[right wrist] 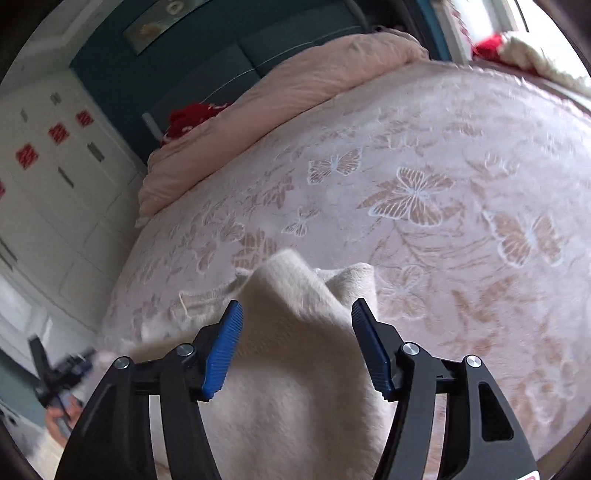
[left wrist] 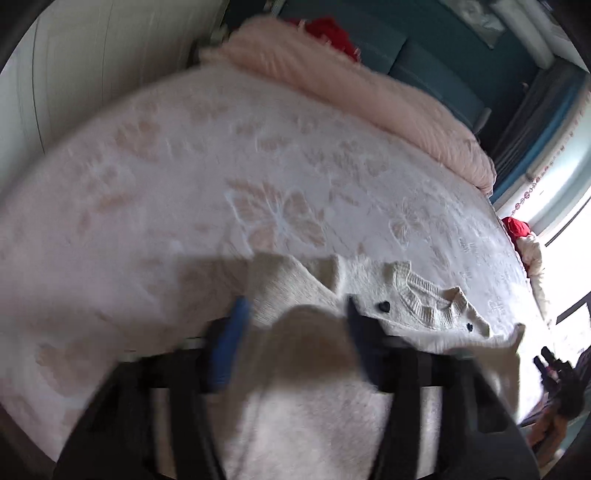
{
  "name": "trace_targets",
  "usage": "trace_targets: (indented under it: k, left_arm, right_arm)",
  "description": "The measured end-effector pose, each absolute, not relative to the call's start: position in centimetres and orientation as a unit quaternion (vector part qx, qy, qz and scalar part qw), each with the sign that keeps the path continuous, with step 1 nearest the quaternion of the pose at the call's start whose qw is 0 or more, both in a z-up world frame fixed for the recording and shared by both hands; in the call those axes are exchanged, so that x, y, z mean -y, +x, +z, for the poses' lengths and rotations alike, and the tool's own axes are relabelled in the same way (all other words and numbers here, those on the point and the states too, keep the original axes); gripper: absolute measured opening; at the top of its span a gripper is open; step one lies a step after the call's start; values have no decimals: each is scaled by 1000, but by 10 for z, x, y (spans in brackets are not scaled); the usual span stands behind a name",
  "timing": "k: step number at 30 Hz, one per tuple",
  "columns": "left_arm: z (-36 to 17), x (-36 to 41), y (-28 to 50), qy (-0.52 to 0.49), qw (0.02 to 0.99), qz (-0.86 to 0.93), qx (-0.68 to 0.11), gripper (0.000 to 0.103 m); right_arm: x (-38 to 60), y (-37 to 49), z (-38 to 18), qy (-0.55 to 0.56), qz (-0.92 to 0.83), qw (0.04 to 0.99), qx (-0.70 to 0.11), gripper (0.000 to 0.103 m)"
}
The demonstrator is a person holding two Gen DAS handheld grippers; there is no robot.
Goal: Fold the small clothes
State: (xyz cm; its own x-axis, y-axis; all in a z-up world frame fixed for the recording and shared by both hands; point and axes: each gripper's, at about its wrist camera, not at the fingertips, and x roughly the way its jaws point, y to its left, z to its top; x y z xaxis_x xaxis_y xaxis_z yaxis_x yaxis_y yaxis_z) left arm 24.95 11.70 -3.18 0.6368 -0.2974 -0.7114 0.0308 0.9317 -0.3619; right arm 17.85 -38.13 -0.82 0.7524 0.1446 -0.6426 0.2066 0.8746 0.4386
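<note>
A small cream knit cardigan [left wrist: 388,295] with dark heart buttons lies on the bed, its ribbed collar toward the right. In the left wrist view my left gripper [left wrist: 295,314] is open, and a fold of the cardigan bulges up between its blue fingers [left wrist: 229,343]. In the right wrist view my right gripper [right wrist: 297,314] is open too, and a raised fold of the same cream cardigan [right wrist: 295,332] lies between its blue pads [right wrist: 223,354]. The other gripper shows at each view's lower edge.
The bed cover [right wrist: 424,192] is pale pink with butterfly patterns. A pink duvet [left wrist: 351,96] is heaped at the headboard, with a red item [left wrist: 332,33] behind it. White wardrobes [right wrist: 55,177] stand to the side. More red and cream clothes [left wrist: 524,240] lie at the bed's window edge.
</note>
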Motion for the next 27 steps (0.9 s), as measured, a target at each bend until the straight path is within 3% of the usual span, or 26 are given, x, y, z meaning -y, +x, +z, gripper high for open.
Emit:
trace_targets:
  k: [4, 13, 14, 15, 16, 17, 18, 19, 25, 27]
  left_arm:
    - [-27, -140, 234, -165, 896, -91, -401, 80]
    - [-70, -73, 287, -113, 855, -156, -481, 79]
    - [-73, -69, 291, -106, 853, -154, -487, 68]
    - [-78, -65, 295, -101, 850, -149, -495, 49]
    - [-84, -63, 300, -102, 845, -142, -505, 38]
    - [-88, -63, 305, -107, 840, -137, -515, 10]
    - [-90, -65, 307, -117, 835, -135, -520, 9]
    - [-85, -69, 307, -132, 839, -133, -511, 9]
    - [-13, -83, 297, -148, 879, -148, -429, 8]
    - [-6, -84, 308, -148, 883, -136, -424, 8]
  right_arm:
    - [368, 168, -19, 202, -14, 908, -367, 73]
    - [361, 217, -59, 197, -49, 889, -412, 73]
    - [363, 223, -63, 209, -49, 886, -411, 73]
    - [363, 227, -65, 217, -50, 884, -411, 73]
    - [364, 231, -69, 223, -50, 881, -415, 66]
    - [362, 237, -72, 224, -47, 877, -423, 42]
    - [359, 241, -72, 219, -45, 875, -430, 22]
    - [357, 245, -72, 214, -39, 873, -437, 10]
    - [359, 227, 14, 221, -6, 921, -321, 8]
    - [369, 237, 20, 218, -20, 924, -315, 8]
